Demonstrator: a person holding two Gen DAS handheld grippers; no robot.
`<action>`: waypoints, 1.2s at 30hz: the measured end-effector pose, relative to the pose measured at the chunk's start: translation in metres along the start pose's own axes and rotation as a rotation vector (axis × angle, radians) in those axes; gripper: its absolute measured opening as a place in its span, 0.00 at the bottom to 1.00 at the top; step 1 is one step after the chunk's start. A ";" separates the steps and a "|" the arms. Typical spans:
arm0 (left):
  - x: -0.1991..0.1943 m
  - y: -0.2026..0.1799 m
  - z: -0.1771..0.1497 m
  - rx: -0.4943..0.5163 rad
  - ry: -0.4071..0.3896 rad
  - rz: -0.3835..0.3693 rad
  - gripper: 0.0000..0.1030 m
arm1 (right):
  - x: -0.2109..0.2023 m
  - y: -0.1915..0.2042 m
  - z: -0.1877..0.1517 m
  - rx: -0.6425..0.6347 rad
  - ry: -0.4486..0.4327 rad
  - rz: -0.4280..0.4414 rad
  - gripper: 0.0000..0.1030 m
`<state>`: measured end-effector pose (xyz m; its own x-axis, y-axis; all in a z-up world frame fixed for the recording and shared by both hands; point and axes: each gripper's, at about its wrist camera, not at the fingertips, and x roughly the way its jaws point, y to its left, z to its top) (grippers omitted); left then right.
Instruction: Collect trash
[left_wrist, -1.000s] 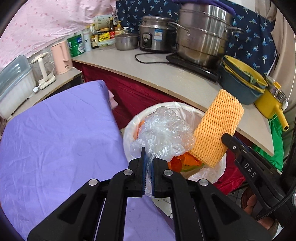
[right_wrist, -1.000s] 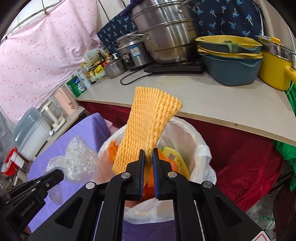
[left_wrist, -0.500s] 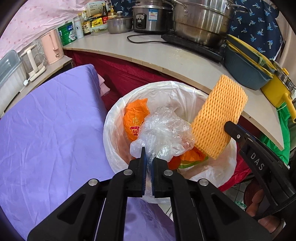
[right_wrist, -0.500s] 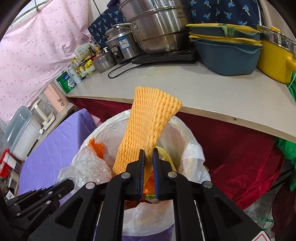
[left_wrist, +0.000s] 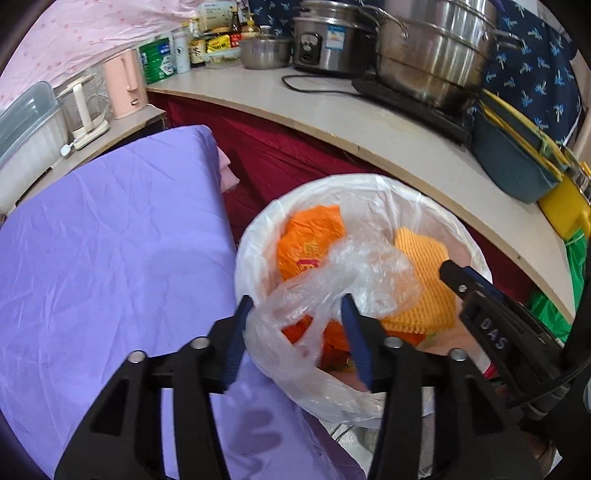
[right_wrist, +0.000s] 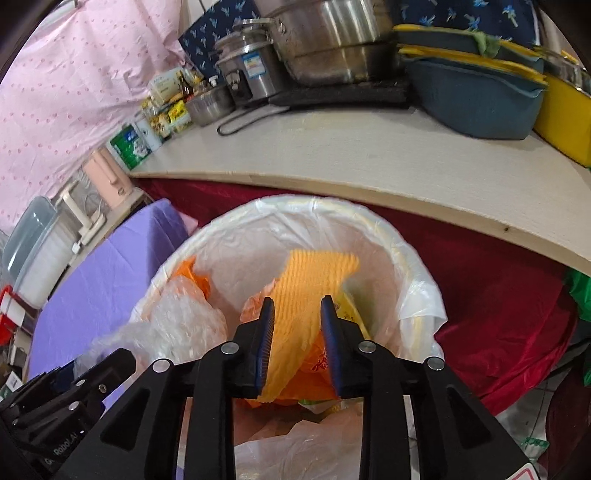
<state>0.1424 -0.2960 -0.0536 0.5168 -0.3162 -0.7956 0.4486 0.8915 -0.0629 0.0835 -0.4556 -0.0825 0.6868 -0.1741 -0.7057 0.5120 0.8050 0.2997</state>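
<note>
The left claw (left_wrist: 295, 306) is hanging over the near rim of the bin, its jaws opening and already wide, with the crumpled clear plastic bag (left_wrist: 343, 280) lying loose between them and no pad pressing on it. The right claw (right_wrist: 297, 314) is also opening, its jaws narrower, and the yellow foam net (right_wrist: 306, 291) is standing between the blue pads, slack and blurred (whether it is touching either pad is hard to tell). Both pieces of trash are sitting inside the mouth of the bin (right_wrist: 410, 258), which is lined with a white plastic liner and is already holding an orange wrapper (left_wrist: 310, 243). To the left of the bin, a purple sheet (left_wrist: 110, 251) is covering a flat surface. Beyond the bin, a pale bench (right_wrist: 369, 158) over a dark red cloth is carrying steel pots (left_wrist: 432, 55), a rice cooker (left_wrist: 325, 48) and stacked blue and yellow basins (right_wrist: 476, 103).
</note>
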 end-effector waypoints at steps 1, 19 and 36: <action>-0.003 0.003 0.002 -0.005 -0.009 0.002 0.51 | -0.005 -0.001 0.002 0.008 -0.016 0.004 0.35; -0.071 0.024 -0.014 -0.018 -0.100 0.025 0.66 | -0.089 0.024 -0.009 -0.046 -0.080 0.034 0.59; -0.119 0.045 -0.066 -0.020 -0.124 0.093 0.85 | -0.153 0.046 -0.064 -0.158 -0.093 -0.042 0.83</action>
<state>0.0529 -0.1969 -0.0012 0.6423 -0.2685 -0.7179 0.3805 0.9247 -0.0055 -0.0312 -0.3558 -0.0019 0.7149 -0.2550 -0.6511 0.4588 0.8737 0.1615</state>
